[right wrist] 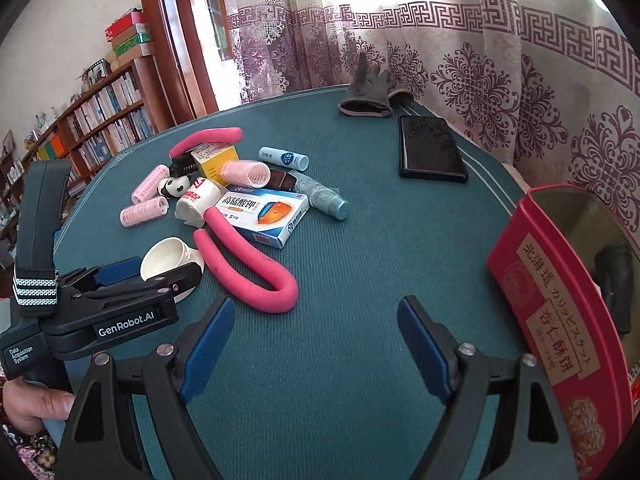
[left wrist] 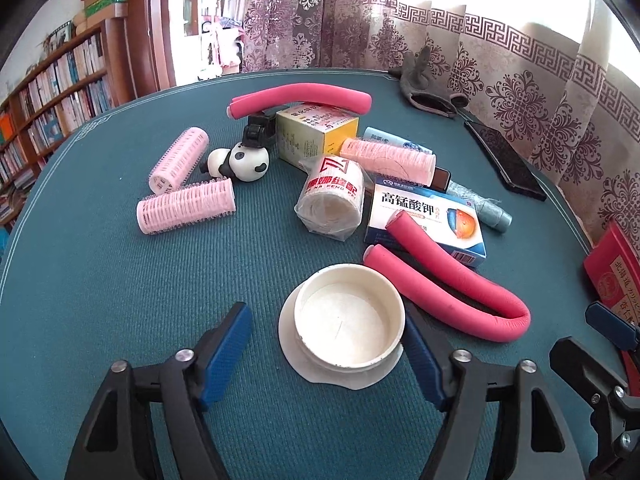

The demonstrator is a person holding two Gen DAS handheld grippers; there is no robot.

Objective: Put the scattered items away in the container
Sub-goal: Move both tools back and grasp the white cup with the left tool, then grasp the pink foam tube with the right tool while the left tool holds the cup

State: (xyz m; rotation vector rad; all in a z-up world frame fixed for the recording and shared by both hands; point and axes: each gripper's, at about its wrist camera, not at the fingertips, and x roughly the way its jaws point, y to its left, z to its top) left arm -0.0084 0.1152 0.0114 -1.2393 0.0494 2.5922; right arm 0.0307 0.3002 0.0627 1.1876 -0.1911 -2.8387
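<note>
both jaws spread; left gripper [left wrist: 328, 356] straddles white cup [left wrist: 349, 320], contact perhaps hidden; red tin [right wrist: 560, 320] cropped.

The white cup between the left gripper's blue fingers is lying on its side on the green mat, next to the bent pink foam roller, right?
Not quite. The white cup stands upright on a white disc, its open mouth facing up, as the left wrist view shows. The rest holds: it sits between the left gripper fingers on the green mat, next to the bent pink foam roller.
</note>
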